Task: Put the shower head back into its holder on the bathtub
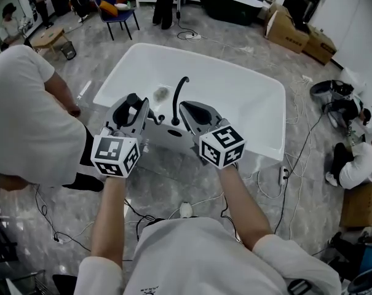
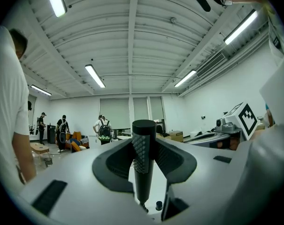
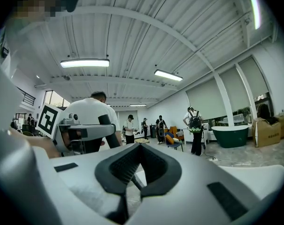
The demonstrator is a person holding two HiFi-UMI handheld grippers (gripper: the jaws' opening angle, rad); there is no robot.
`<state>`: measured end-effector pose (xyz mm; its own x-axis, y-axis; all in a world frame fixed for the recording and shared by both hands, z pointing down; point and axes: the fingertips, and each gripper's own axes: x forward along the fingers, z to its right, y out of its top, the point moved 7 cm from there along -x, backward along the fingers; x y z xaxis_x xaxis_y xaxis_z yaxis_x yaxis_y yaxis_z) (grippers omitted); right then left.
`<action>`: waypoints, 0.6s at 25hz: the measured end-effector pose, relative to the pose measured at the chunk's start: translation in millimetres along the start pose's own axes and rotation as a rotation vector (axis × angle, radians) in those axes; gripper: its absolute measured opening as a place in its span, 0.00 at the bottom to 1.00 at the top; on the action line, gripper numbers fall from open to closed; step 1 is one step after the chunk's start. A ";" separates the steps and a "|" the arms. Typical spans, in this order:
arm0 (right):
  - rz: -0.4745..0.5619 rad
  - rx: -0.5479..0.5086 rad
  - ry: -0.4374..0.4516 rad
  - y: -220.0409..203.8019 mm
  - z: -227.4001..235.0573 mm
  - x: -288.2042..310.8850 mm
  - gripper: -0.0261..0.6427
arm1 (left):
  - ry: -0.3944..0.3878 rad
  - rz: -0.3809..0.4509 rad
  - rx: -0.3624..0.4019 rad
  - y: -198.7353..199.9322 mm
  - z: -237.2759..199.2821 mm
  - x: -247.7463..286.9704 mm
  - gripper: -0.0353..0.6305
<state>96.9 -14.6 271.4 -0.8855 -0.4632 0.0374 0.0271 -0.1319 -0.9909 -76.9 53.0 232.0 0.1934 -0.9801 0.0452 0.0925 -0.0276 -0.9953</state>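
Observation:
A white bathtub lies in front of me in the head view. A black curved faucet rises from its near rim. My left gripper hovers over that rim, left of the faucet. It is shut on the black shower head handle, a ribbed rod standing upright between the pads. My right gripper is just right of the faucet, jaws together with nothing between them. Both point level across the tub. The holder is hidden behind the grippers.
A person in a white shirt stands close on the left. Cables and a power strip lie on the floor to the right, where other people sit. Cardboard boxes and a dark bathtub stand farther off.

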 end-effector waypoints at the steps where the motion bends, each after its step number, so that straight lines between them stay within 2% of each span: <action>1: 0.000 0.002 0.004 0.0 4.2 2.1 0.06 | 0.002 -0.003 -0.001 -0.2 0.1 4.6 0.26; 9: -0.017 0.002 0.038 -6.5 17.5 16.1 0.06 | 0.014 -0.025 -0.003 -6.8 -2.3 28.0 0.26; 15: -0.029 0.016 0.029 -9.8 29.1 27.2 0.06 | 0.000 -0.033 -0.007 -10.6 -8.6 45.2 0.26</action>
<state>86.1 -51.4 285.9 -0.8992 -0.4332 0.0619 0.0086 -0.1588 -0.9873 -77.6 7.2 243.8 0.1907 -0.9785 0.0783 0.0920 -0.0616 -0.9939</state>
